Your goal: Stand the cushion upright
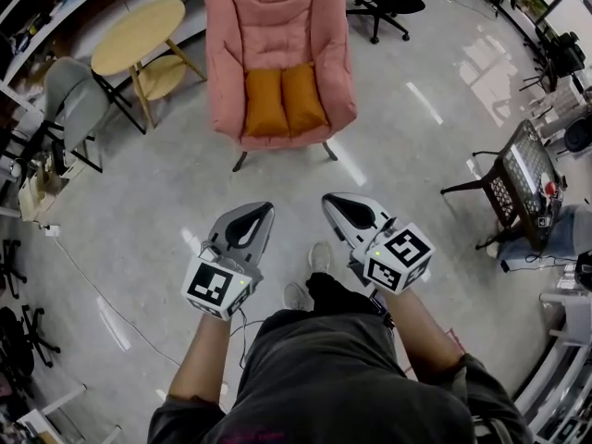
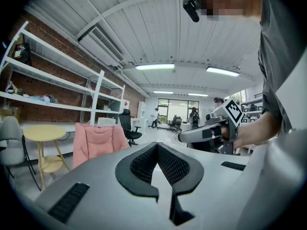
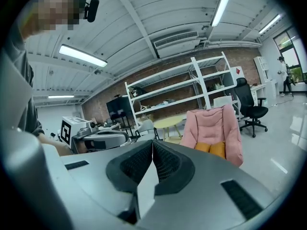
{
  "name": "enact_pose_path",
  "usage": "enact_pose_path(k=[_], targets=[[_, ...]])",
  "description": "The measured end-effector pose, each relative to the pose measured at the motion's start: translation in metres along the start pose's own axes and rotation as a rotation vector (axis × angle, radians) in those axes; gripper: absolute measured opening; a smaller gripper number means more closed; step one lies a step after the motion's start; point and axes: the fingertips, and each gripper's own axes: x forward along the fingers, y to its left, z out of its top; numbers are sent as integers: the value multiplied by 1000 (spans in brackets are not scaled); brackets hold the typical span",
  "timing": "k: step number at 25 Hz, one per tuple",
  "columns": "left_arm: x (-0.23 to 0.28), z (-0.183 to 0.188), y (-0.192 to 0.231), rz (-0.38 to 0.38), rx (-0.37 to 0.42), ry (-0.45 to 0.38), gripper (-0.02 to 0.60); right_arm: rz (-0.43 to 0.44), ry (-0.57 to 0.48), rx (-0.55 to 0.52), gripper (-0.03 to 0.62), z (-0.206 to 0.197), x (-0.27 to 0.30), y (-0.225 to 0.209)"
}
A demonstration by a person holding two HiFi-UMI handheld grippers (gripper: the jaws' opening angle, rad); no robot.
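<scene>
The orange cushion (image 1: 284, 100) lies on the seat of the pink chair (image 1: 277, 17); a round yellow table (image 1: 139, 33) stands beside the chair; the left gripper (image 1: 262, 209) and the right gripper (image 1: 331, 200) are side by side over the grey floor (image 1: 398, 146), well apart from the chair; both have their jaws pressed together with nothing between them.
</scene>
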Motion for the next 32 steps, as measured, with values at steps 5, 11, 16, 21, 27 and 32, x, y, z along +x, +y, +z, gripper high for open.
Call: enact_pose_path(k=[5, 11, 16, 21, 27, 32], targets=[[23, -5, 26, 11, -4, 17, 9, 12, 4, 10, 15, 3, 26, -28], [73, -7, 63, 35, -18, 44, 9, 38, 22, 30, 15, 10, 63, -81], [118, -10, 96, 55, -32, 74, 9, 55, 55, 49, 15, 14, 93, -133], [164, -10, 132, 86, -56, 103, 9, 78, 94, 77, 15, 16, 121, -184], [213, -11, 164, 118, -58, 134, 9, 105, 135, 106, 15, 12, 145, -237], [244, -23, 182, 123, -66, 170, 9, 109, 161, 123, 15, 4, 164, -270]])
